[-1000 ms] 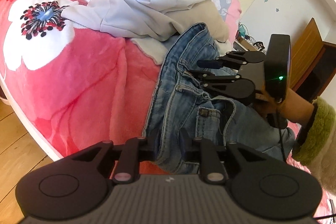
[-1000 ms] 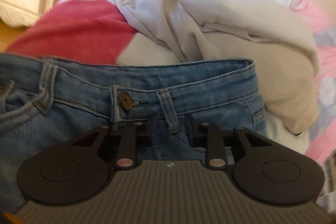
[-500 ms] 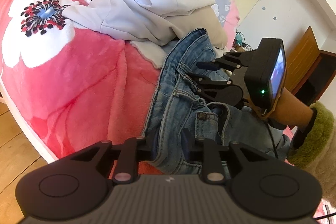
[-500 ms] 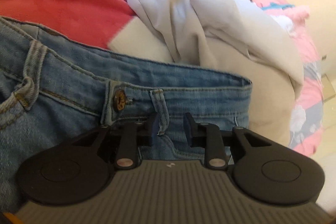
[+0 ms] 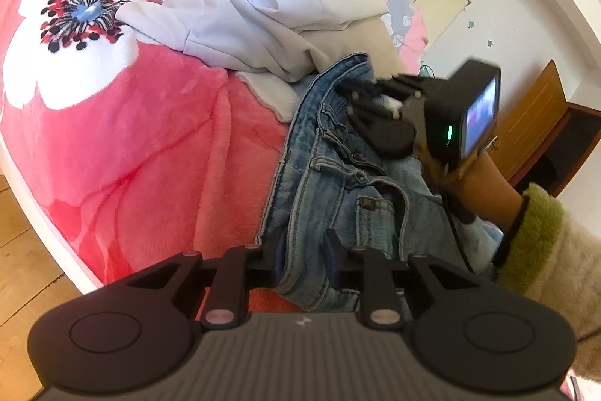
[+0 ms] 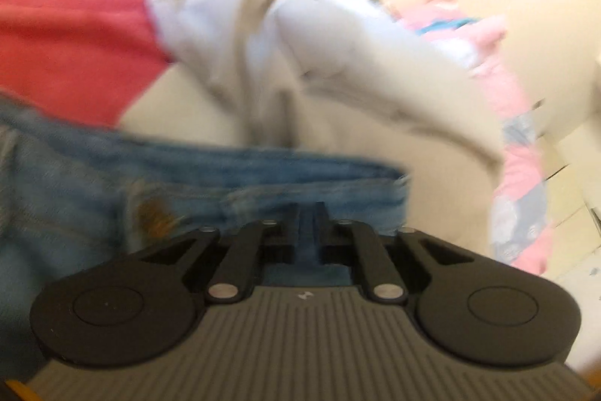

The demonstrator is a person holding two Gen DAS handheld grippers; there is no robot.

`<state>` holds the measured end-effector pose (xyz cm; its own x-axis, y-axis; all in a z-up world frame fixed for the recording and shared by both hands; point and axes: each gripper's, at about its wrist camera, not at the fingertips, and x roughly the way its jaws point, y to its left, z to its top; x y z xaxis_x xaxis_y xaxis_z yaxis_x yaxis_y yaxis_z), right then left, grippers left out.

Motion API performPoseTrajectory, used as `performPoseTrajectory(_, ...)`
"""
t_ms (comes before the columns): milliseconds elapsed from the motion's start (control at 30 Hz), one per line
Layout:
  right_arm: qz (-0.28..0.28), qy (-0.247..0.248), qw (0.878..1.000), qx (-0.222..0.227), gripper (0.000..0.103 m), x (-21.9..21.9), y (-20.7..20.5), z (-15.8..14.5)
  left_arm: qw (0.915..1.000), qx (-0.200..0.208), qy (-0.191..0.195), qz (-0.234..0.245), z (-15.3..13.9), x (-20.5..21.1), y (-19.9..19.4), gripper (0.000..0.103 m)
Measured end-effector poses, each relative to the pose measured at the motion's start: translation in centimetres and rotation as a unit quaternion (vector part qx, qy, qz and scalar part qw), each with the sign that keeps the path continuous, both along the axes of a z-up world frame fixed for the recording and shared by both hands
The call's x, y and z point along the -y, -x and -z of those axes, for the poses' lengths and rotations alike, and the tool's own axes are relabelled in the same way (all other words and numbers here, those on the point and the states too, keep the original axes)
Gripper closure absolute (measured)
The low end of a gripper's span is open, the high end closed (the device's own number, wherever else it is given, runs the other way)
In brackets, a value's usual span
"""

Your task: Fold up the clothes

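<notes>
Red fleece blanket (image 5: 131, 145) with a large white flower, spread ahead and to the left of the left gripper (image 5: 303, 252). Pale crumpled garments (image 5: 270, 14), heaped beyond both grippers. Blue denim jeans (image 5: 338, 183), laid waistband-open on the blanket directly before both grippers. Left gripper: jaws narrowly parted, clamped on the near edge of the jeans. Right gripper (image 6: 311, 230): jaws drawn together, pinching the waistband denim; view blurred. Person's hand (image 5: 477, 183) in a green cuffed sleeve (image 5: 533, 235), behind the right gripper.
</notes>
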<state>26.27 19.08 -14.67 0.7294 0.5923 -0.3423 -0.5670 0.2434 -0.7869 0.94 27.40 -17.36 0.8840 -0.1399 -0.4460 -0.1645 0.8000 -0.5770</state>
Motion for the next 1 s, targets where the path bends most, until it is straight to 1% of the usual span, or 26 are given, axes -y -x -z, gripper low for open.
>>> performPoseTrajectory(33,0.000,-0.013,1.000,-0.017,0.099,-0.4,-0.4,-0.6,1.0000,0.000,-0.001,0.001,0.0,0.0,0.0,0.080)
performPoseTrajectory(100,-0.007,-0.023,0.999,-0.033,0.099,-1.2,-0.9,-1.7,1.0000,0.000,-0.002,0.002,0.0,-0.1,0.0,0.080)
performPoseTrajectory(133,-0.007,-0.031,0.998,-0.053,0.098,-1.3,-1.2,-2.3,1.0000,0.000,-0.001,0.003,0.0,-0.1,0.0,0.080)
performPoseTrajectory(167,-0.003,-0.045,0.995,-0.093,0.098,-1.1,-1.6,-3.3,1.0000,0.000,-0.001,0.004,0.0,-0.2,0.0,0.080)
performPoseTrajectory(200,-0.001,-0.057,0.989,-0.136,0.095,-0.6,-2.1,-4.2,1.0000,0.001,0.000,0.005,0.1,-0.2,0.0,0.080)
performPoseTrajectory(233,-0.001,-0.065,0.982,-0.176,0.095,0.1,-2.5,-4.7,1.0000,0.002,0.005,0.006,0.2,-0.4,0.0,0.080)
performPoseTrajectory(267,0.000,-0.070,0.974,-0.214,0.091,1.1,-3.0,-4.9,0.9999,0.003,0.009,0.006,0.3,-0.5,0.0,0.080)
performPoseTrajectory(300,0.001,-0.074,0.965,-0.251,0.083,2.0,-3.5,-5.1,0.9999,0.004,0.013,0.007,0.4,-0.6,0.0,0.080)
performPoseTrajectory(333,0.003,-0.078,0.955,-0.285,0.076,2.9,-3.9,-5.2,0.9998,0.004,0.017,0.008,0.4,-0.7,0.0,0.080)
performPoseTrajectory(367,0.006,-0.075,0.949,-0.306,0.064,3.5,-4.4,-4.9,0.9998,0.005,0.020,0.008,0.5,-0.8,0.0,0.080)
performPoseTrajectory(400,0.008,-0.068,0.944,-0.322,0.057,3.9,-4.9,-4.4,0.9998,0.004,0.019,0.008,0.4,-0.8,0.0,0.080)
performPoseTrajectory(433,0.008,-0.065,0.942,-0.329,0.054,4.1,-5.3,-3.8,0.9998,0.004,0.018,0.007,0.4,-0.7,0.0,0.080)
performPoseTrajectory(467,0.008,-0.065,0.940,-0.336,0.047,4.1,-5.7,-3.5,0.9998,0.003,0.016,0.007,0.3,-0.7,0.0,0.080)
performPoseTrajectory(500,0.008,-0.065,0.935,-0.348,0.043,4.0,-6.3,-3.2,0.9999,0.003,0.013,0.007,0.3,-0.6,0.0,0.080)
performPoseTrajectory(567,0.009,-0.066,0.923,-0.379,0.041,3.8,-7.4,-3.0,0.9999,0.002,0.012,0.006,0.2,-0.5,0.1,0.080)
performPoseTrajectory(600,0.012,-0.067,0.914,-0.399,0.041,3.6,-7.8,-2.9,0.9999,0.003,0.013,0.005,0.2,-0.5,0.1,0.080)
performPoseTrajectory(667,0.026,-0.073,0.889,-0.452,0.048,3.5,-8.2,-2.4,0.9998,0.004,0.018,0.003,0.3,-0.6,0.1,0.080)
performPoseTrajectory(733,0.031,-0.074,0.882,-0.465,0.057,3.6,-8.1,-2.3,0.9997,0.006,0.022,0.002,0.4,-0.7,0.2,0.080)
performPoseTrajectory(767,0.030,-0.073,0.884,-0.460,0.065,3.7,-7.7,-2.3,0.9997,0.006,0.024,0.002,0.4,-0.7,0.2,0.080)
performPoseTrajectory(800,0.028,-0.072,0.887,-0.455,0.070,3.7,-7.3,-2.3,0.9997,0.007,0.025,0.002,0.4,-0.7,0.2,0.080)
performPoseTrajectory(833,0.026,-0.071,0.891,-0.448,0.073,3.7,-6.9,-2.3,0.9996,0.008,0.027,0.002,0.5,-0.8,0.3,0.080)
performPoseTrajectory(867,0.022,-0.071,0.898,-0.433,0.080,3.7,-6.4,-2.3,0.9996,0.009,0.028,0.002,0.5,-0.8,0.3,0.080)
performPoseTrajectory(900,0.021,-0.074,0.907,-0.413,0.089,3.8,-5.8,-2.4,0.9994,0.011,0.032,0.002,0.6,-0.9,0.3,0.080)
performPoseTrajectory(933,0.023,-0.081,0.913,-0.399,0.090,3.9,-5.6,-2.5,0.9993,0.012,0.035,0.002,0.6,-0.9,0.4,0.080)
performPoseTrajectory(1000,0.018,-0.097,0.916,-0.389,0.090,4.2,-5.3,-2.7,0.9991,0.014,0.041,0.001,0.8,-1.1,0.4,0.080)
